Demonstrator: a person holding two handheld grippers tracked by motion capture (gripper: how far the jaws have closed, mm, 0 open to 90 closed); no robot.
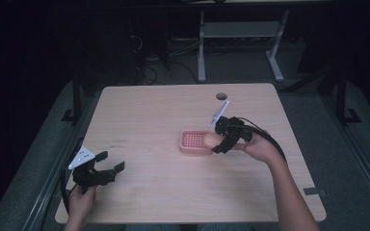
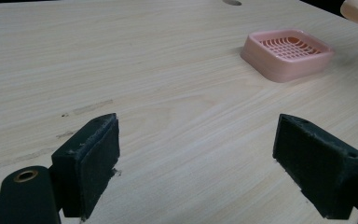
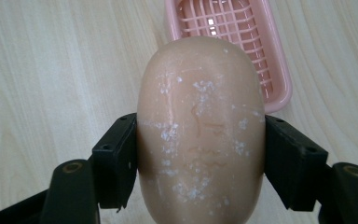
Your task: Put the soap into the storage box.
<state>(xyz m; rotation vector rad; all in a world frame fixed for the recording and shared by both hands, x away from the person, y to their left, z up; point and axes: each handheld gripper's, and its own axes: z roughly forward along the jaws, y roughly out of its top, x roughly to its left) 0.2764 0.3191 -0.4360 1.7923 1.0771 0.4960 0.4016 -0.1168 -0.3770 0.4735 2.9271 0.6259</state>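
The right black two-jaw gripper point(image 3: 200, 154) is pinching a smooth, peach-coloured oval bar of soap point(image 3: 200, 135) across its width, one pad pressing on each flank. In the high view it is holding the bar just above the near right edge of the pink rectangular plastic soap dish point(image 1: 191, 141), which is sitting on the pale wood-grain table point(image 1: 149, 110). The soap's rounded, waxy sides are giving the flat pads little purchase, so it is probably at risk of squirting forward out of the grip if squeezed harder. A release off centre could also be tipping the light dish or leaving the bar hanging on its rim. White flecks are dotting the soap's surface, and the dish has a slotted grid floor. The left black gripper point(image 2: 196, 168) is hovering near the table's left front corner, jaws spread wide around nothing.
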